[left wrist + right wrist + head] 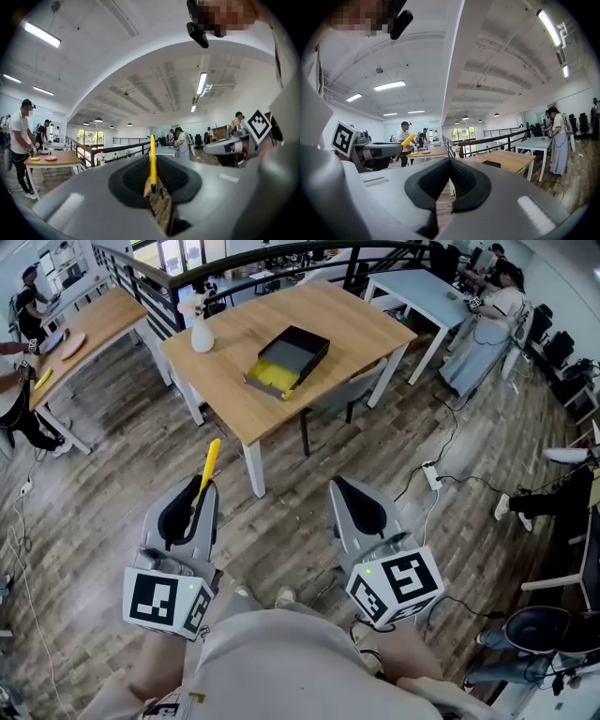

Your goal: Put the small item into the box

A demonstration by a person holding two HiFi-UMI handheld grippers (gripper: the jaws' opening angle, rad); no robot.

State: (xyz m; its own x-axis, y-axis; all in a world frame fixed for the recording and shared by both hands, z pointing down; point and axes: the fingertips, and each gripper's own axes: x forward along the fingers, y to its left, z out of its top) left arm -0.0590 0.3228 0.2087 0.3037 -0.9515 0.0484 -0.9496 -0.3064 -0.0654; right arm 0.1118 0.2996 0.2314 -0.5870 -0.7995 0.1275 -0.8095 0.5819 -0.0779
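Note:
A slim yellow pen-like item sticks out forward from my left gripper, which is shut on its lower end. In the left gripper view the yellow item stands upright between the dark pads. The box, black with a yellow lining, lies open on the wooden table ahead, well beyond both grippers. My right gripper is held over the floor beside the left one, shut with nothing in it. The right gripper view shows the box far off on the table, and the left gripper with the yellow item.
A white vase with flowers stands at the table's left end. A grey chair is tucked under the table's near side. Cables and a power strip lie on the wooden floor at right. Other tables and people are further off.

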